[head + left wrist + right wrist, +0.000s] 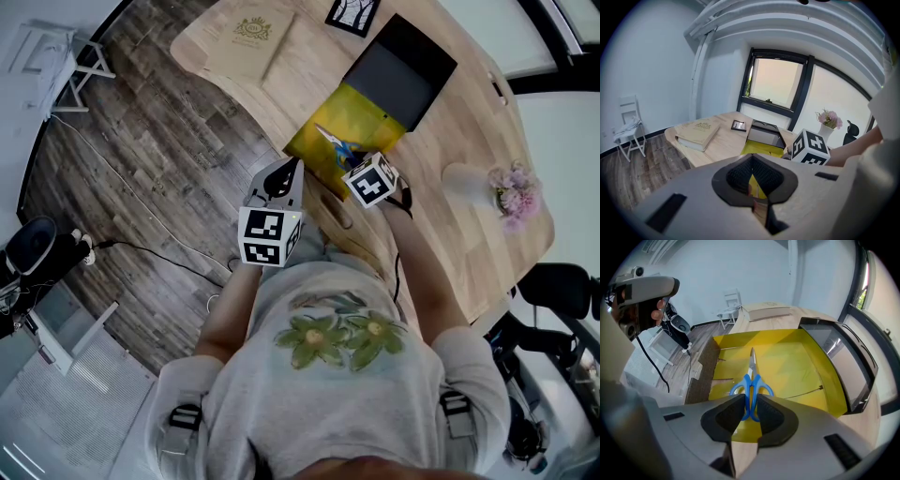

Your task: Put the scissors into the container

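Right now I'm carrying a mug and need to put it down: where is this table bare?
Bare wood lies between the book and the yellow container, and a wider stretch of table runs from the black box past the vase to the near edge. It is crowded over the container, where the right gripper holds the scissors.

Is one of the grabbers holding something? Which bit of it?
Yes, the right gripper pinches the scissors by their blue handles, blades pointing away over the yellow container.
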Tool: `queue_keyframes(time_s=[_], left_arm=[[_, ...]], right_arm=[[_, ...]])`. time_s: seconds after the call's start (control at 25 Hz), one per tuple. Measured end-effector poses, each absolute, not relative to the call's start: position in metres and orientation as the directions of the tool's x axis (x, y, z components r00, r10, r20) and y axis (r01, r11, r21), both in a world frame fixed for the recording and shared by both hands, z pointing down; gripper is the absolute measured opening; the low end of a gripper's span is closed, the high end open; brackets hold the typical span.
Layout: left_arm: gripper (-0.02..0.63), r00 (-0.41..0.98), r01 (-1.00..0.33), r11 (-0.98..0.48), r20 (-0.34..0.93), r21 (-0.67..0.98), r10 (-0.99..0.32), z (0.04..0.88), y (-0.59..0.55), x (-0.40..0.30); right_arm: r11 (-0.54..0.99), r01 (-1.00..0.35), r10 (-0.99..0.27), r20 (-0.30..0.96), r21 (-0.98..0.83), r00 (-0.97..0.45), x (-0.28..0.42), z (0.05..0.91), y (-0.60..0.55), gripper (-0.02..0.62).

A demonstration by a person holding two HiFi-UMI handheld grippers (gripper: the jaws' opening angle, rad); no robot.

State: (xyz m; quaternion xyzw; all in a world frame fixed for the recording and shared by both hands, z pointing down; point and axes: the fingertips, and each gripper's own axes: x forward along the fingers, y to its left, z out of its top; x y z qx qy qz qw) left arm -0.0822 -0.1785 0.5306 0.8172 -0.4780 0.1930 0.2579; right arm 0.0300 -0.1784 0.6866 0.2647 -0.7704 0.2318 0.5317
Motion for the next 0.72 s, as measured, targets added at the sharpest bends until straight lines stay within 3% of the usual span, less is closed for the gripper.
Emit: queue_keyframes(time_s=[0.72], left_arm=[[0.008,0.474,-0.877,-0.417,0.560,0.237,-0.679,0.5298,-0.1786,-0.0769]], right_arm=[[0.781,-0.622,-0.139,0.955,-0.056,-0.261,0.0307,0.6908,-0.1754,0.078]])
